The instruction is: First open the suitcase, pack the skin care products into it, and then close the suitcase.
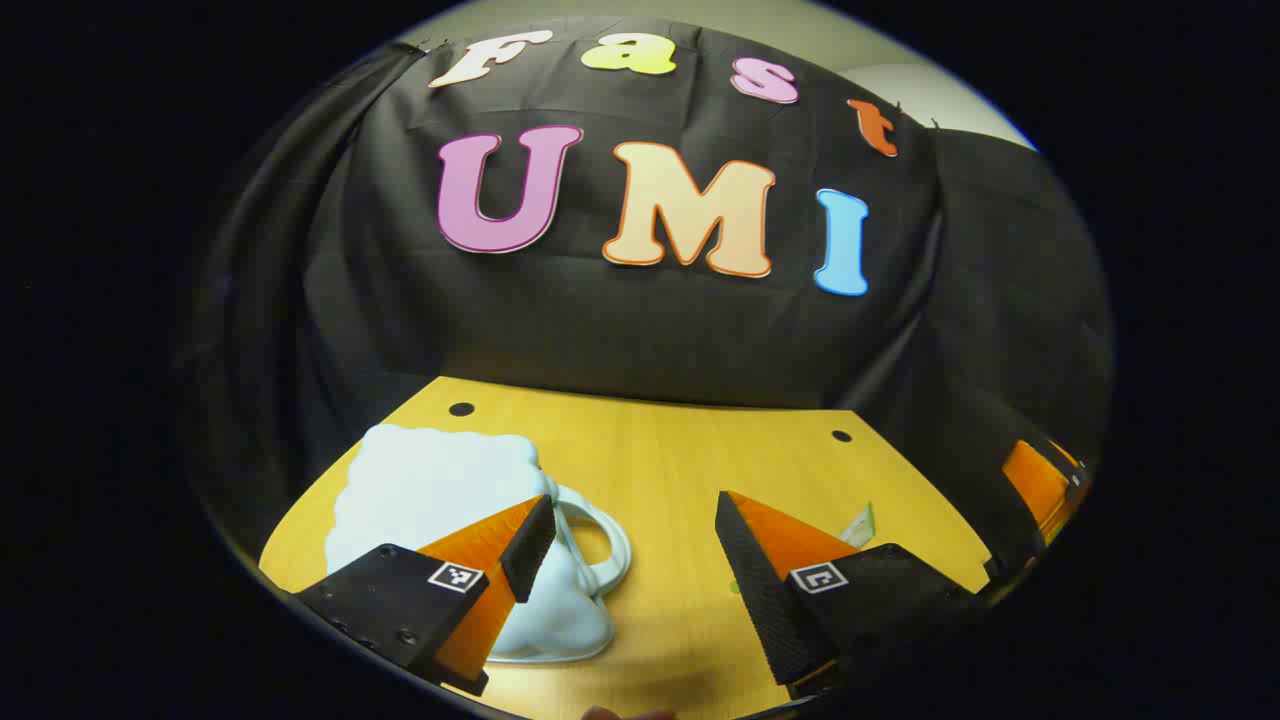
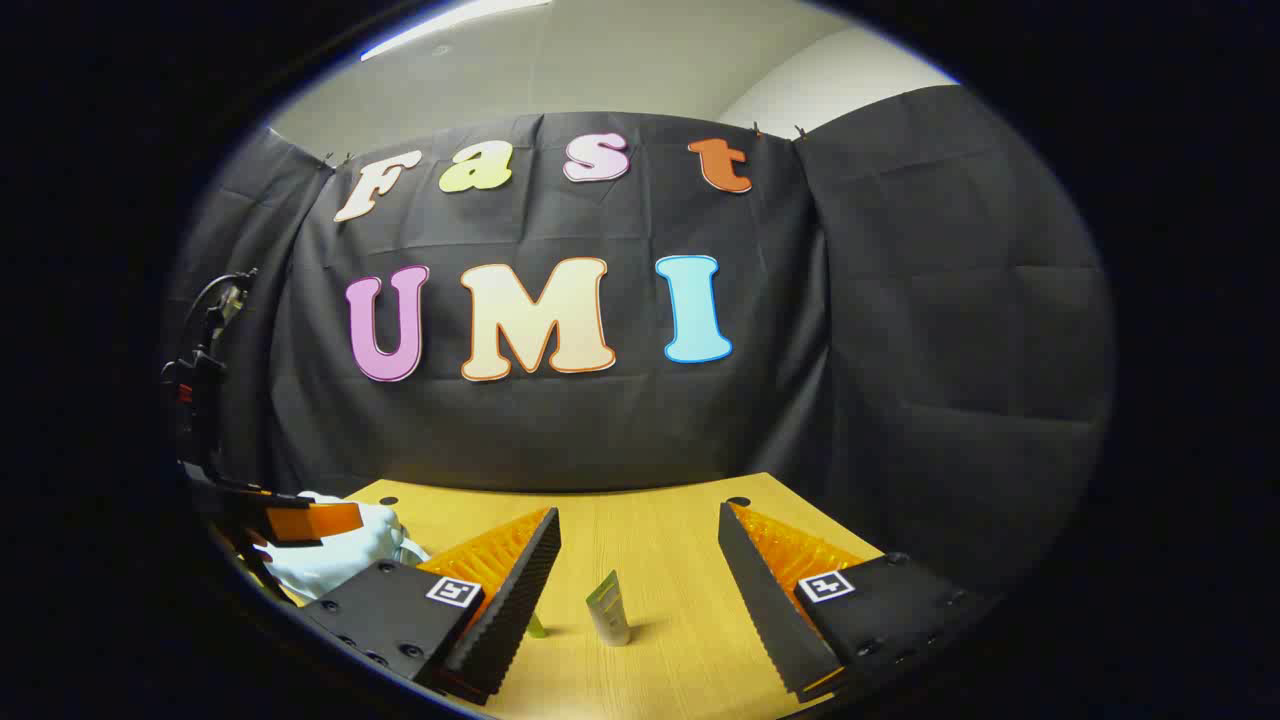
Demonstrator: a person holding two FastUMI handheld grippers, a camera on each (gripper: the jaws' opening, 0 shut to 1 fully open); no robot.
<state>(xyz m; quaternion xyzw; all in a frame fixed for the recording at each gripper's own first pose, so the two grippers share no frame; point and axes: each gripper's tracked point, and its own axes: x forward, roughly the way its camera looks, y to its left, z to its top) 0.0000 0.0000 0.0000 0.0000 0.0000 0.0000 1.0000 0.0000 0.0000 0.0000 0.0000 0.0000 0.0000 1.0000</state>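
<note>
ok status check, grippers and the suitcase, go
Left gripper open, empty, by white suitcase, lid down. Right gripper open, skincare tube upright ahead on table. Nothing in the way.

The suitcase (image 1: 440, 500) ahead of the left gripper's (image 1: 632, 560) fingers is pale blue-white with a lighter, glossy handle (image 1: 595, 545); the table (image 1: 680, 460) under it is honey-yellow wood grain with small black holes. Between the right gripper's (image 2: 638, 580) fingers stands a tube (image 2: 607, 608), green and white; the wall cloth (image 2: 900, 350) behind is plain black.
</note>
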